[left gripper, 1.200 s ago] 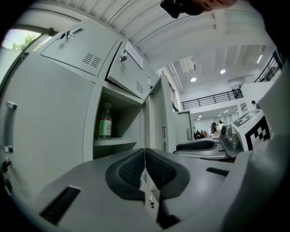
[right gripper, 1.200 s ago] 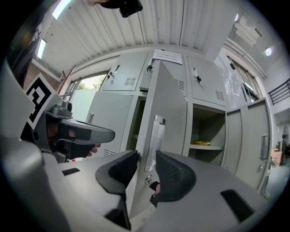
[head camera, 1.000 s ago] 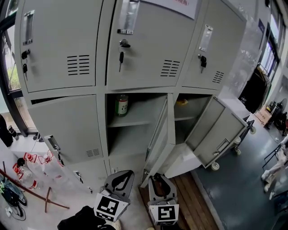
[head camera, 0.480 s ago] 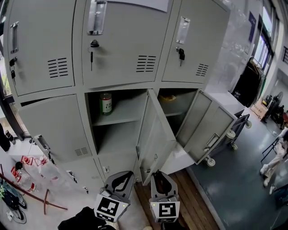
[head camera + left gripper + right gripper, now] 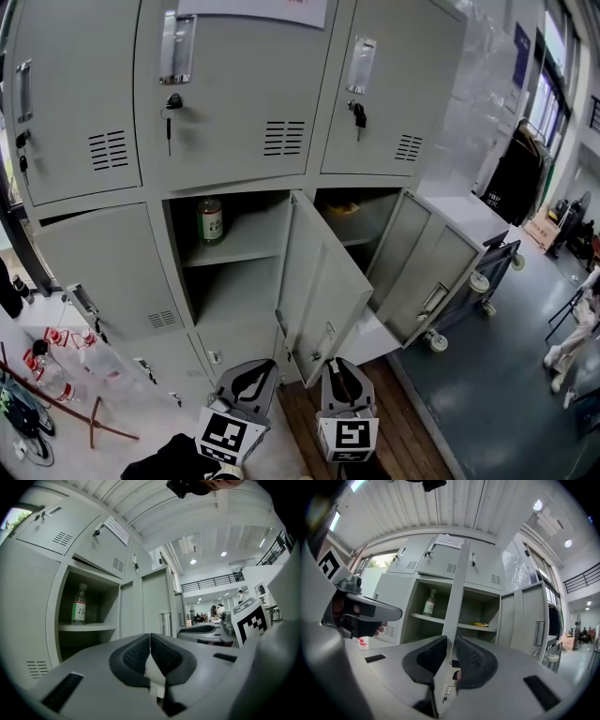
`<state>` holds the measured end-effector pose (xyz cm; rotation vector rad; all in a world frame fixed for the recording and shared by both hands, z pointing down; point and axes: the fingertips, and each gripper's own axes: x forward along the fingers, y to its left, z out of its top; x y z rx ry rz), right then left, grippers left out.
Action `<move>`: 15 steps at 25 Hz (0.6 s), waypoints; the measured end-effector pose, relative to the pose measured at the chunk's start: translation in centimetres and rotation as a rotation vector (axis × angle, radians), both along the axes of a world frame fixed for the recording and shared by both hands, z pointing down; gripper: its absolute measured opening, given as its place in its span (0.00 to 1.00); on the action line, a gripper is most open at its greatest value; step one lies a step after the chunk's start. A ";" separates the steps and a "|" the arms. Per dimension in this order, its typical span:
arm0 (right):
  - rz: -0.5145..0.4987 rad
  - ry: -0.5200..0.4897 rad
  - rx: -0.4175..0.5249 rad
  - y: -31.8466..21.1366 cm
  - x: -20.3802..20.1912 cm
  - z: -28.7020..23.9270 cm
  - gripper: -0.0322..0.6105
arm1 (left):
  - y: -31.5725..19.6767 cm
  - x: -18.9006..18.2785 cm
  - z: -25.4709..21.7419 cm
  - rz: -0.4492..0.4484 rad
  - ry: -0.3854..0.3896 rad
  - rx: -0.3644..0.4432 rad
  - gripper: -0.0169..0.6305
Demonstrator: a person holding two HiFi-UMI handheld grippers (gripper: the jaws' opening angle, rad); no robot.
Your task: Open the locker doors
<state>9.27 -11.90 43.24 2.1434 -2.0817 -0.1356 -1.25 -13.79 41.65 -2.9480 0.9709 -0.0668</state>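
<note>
The right gripper (image 5: 451, 641) has just been closing its 2 jaws and now clasps the free edge of the middle locker door (image 5: 323, 281), which stands swung out from its compartment. The left gripper (image 5: 150, 637) hangs beside it, jaws clenched on nothing. A bottle (image 5: 210, 220) stands on the shelf behind the door. The right locker door (image 5: 427, 272) is open too; the lower left door (image 5: 122, 272) stands ajar.

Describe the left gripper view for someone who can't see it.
The left gripper, its two dark ribbed jaws closed together on nothing, points at grey metal lockers. One open compartment holds a clear bottle with a green label on a shelf.
</note>
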 end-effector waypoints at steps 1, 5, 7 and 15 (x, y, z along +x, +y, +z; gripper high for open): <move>0.006 -0.002 0.001 0.0 0.4 0.0 0.17 | 0.0 0.2 -0.1 -0.001 0.007 0.010 0.06; 0.022 -0.008 0.003 -0.2 2.0 0.0 0.15 | 0.2 1.0 -0.1 0.001 -0.008 -0.010 0.06; 0.031 -0.005 0.005 -0.3 2.9 0.1 0.13 | 0.2 1.3 0.0 -0.004 -0.014 -0.010 0.06; 0.054 -0.013 0.017 -0.9 5.6 0.4 0.09 | -0.4 2.1 0.2 -0.036 -0.020 -0.014 0.06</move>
